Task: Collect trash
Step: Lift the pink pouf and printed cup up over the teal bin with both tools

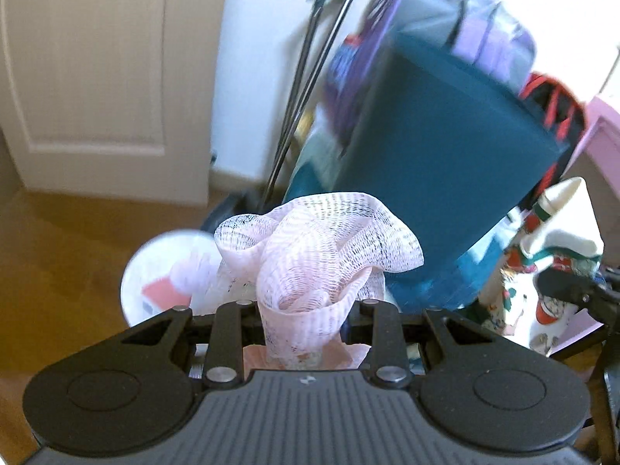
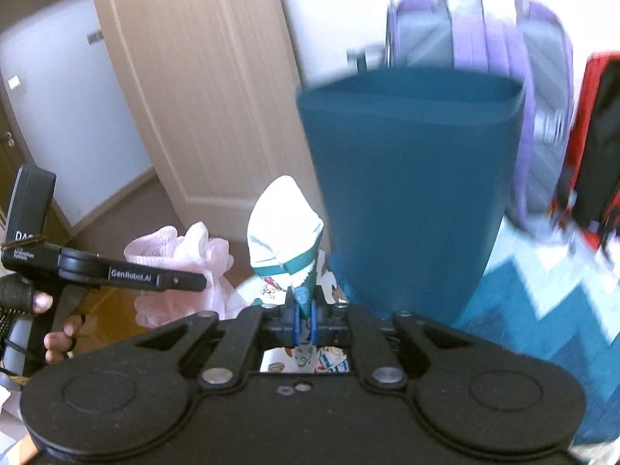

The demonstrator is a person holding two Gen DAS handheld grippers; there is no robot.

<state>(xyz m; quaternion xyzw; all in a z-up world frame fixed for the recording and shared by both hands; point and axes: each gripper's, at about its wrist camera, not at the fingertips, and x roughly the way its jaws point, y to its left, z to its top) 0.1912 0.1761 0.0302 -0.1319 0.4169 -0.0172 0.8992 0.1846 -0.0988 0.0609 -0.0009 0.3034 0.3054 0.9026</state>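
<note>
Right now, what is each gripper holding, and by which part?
The left gripper pinches the pink mesh near its bunched lower end. The right gripper is shut on the paper wrapper at its narrow lower tip.

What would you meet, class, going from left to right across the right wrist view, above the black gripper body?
Black left gripper → pink mesh netting → white printed paper wrapper with a teal band → dark teal plastic bin → purple suitcase → red and black bag.
</note>
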